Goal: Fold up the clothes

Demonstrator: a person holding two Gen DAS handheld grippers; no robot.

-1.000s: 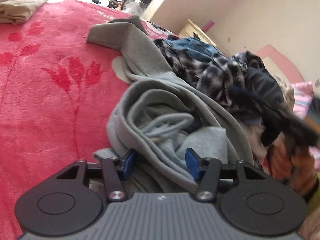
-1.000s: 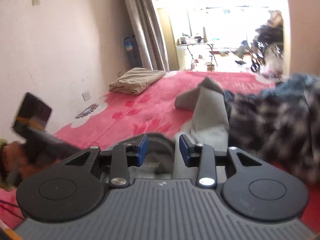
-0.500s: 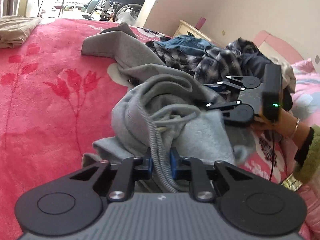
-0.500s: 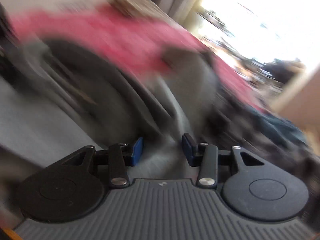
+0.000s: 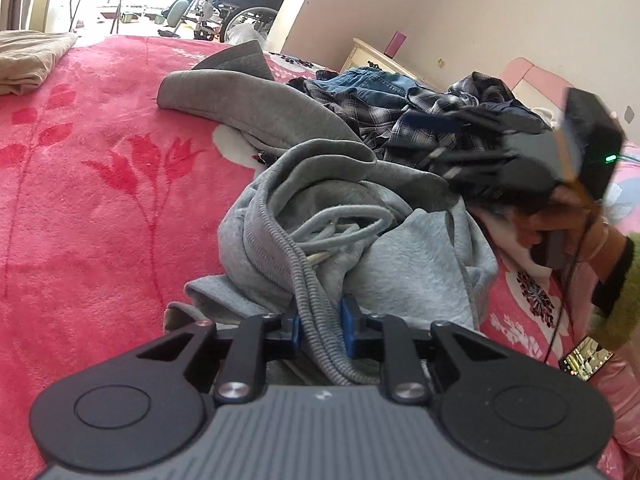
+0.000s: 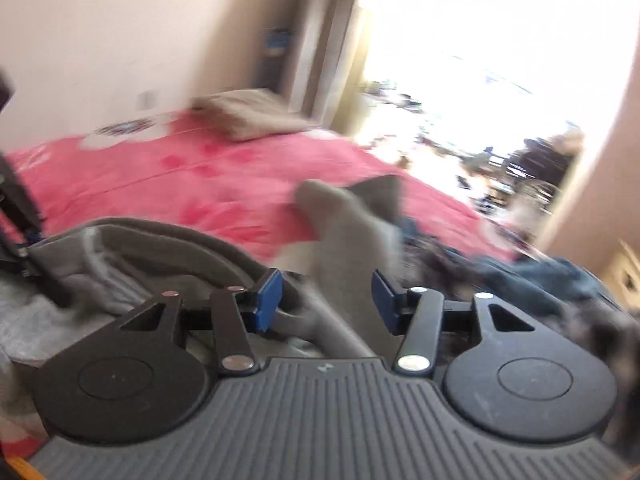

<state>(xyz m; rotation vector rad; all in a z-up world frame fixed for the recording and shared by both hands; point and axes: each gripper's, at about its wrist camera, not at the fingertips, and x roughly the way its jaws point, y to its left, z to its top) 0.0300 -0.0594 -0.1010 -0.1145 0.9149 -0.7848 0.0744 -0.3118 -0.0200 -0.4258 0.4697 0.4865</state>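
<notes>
Grey hoodie [image 5: 332, 208] crumpled on red blanket; ribbed hem bunched; drawstring loose

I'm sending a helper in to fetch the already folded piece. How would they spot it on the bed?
Start from the red flowered bedspread and go to its far corner, by the curtain. The folded beige cloth lies there alone, flat and neat, well apart from the crumpled grey hoodie and the plaid-and-denim heap.

Left gripper [image 5: 320, 326]: low and level, blue pads pinched onto a ribbed grey fabric edge.
Right gripper [image 6: 326, 296]: jaws spread wide with grey cloth lying between them, neither pad pressing on it; seen blurred from the left wrist.
Right hand [image 5: 560, 220]: wrapped around the right gripper's handle, green sleeve cuff at the wrist.
</notes>
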